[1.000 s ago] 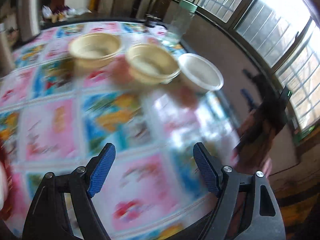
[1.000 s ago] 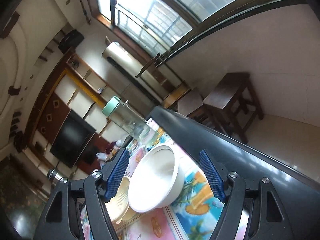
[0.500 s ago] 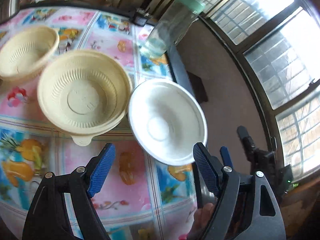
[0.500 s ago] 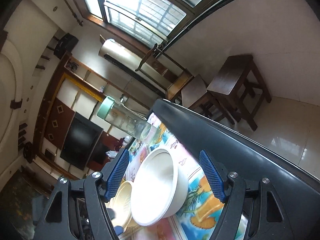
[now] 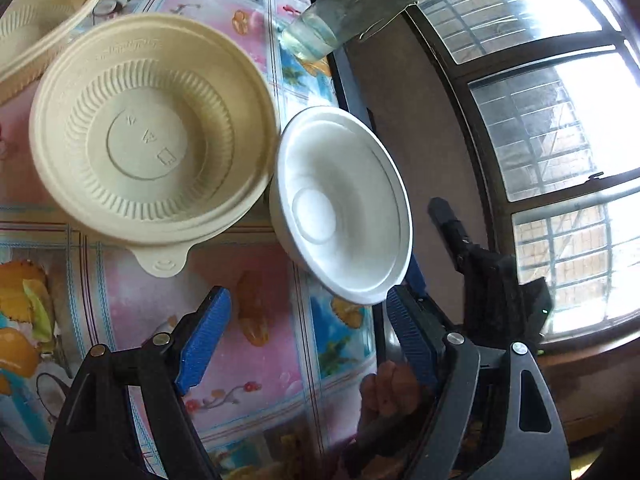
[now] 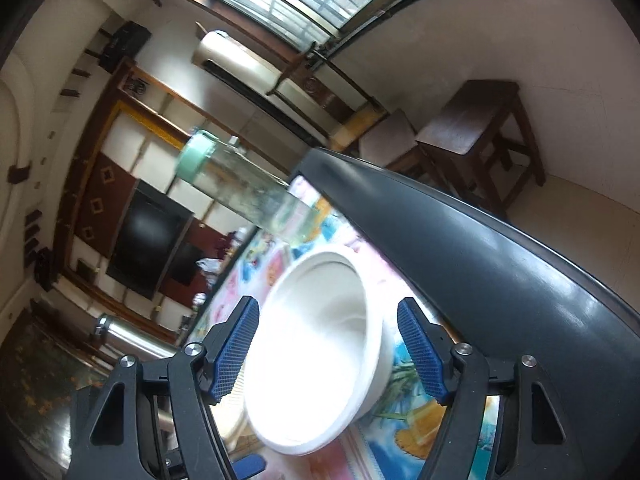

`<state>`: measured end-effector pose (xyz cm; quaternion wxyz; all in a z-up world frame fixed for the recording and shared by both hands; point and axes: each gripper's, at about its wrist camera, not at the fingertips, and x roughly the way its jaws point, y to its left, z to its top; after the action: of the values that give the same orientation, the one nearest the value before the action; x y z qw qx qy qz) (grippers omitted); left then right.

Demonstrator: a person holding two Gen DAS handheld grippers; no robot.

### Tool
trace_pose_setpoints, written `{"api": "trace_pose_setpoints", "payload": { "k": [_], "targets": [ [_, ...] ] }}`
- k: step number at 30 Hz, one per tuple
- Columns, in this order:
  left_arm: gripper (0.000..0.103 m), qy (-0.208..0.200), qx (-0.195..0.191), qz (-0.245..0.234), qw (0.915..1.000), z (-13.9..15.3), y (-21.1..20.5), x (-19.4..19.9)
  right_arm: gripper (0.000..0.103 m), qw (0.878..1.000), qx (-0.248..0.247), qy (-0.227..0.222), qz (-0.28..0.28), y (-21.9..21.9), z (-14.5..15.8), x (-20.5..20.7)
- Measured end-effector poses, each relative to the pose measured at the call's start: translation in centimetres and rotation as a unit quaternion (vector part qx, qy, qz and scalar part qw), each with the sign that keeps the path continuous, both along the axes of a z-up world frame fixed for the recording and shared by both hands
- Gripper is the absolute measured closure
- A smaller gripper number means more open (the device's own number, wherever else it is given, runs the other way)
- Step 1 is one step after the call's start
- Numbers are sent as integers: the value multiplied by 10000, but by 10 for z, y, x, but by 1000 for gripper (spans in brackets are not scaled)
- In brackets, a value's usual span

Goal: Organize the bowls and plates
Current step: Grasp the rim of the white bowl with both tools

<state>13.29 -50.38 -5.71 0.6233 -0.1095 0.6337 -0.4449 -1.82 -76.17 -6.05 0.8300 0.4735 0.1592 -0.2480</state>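
A white bowl (image 5: 344, 208) stands near the table's right edge, touching a ribbed cream bowl (image 5: 152, 136) to its left. A second cream bowl (image 5: 44, 32) lies further back on the left. My left gripper (image 5: 308, 308) is open above the patterned tablecloth, just short of the white bowl's near rim. My right gripper (image 6: 328, 320) is open, and the white bowl (image 6: 316, 360) sits between its blue fingers (image 6: 420, 352). I cannot tell whether the pads touch the bowl. In the left wrist view, the right gripper's black body (image 5: 484, 276) sits beyond the table edge beside the bowl.
A tall glass bottle (image 5: 352, 12) with a green lid stands behind the white bowl near the dark table edge (image 6: 460, 256). A hand (image 5: 392, 388) shows below the right gripper. Wooden stools (image 6: 472, 132) stand on the floor beyond the table.
My left gripper has moved forward and down toward the bowls, which now fill its view. My right gripper has closed in on the white bowl, which now fills the gap between its fingers.
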Motion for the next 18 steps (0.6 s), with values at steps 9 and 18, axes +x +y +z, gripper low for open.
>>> {"api": "trace_pose_setpoints", "payload": {
  "k": [9,18],
  "targets": [
    [23,252,257,90,9993,-14,20,12,95,9969,380,654,-216,-10,-17,-2],
    [23,191,152,73,9997,2,34,21,95,9953,231,825,441,-4,6,-17]
  ]
}}
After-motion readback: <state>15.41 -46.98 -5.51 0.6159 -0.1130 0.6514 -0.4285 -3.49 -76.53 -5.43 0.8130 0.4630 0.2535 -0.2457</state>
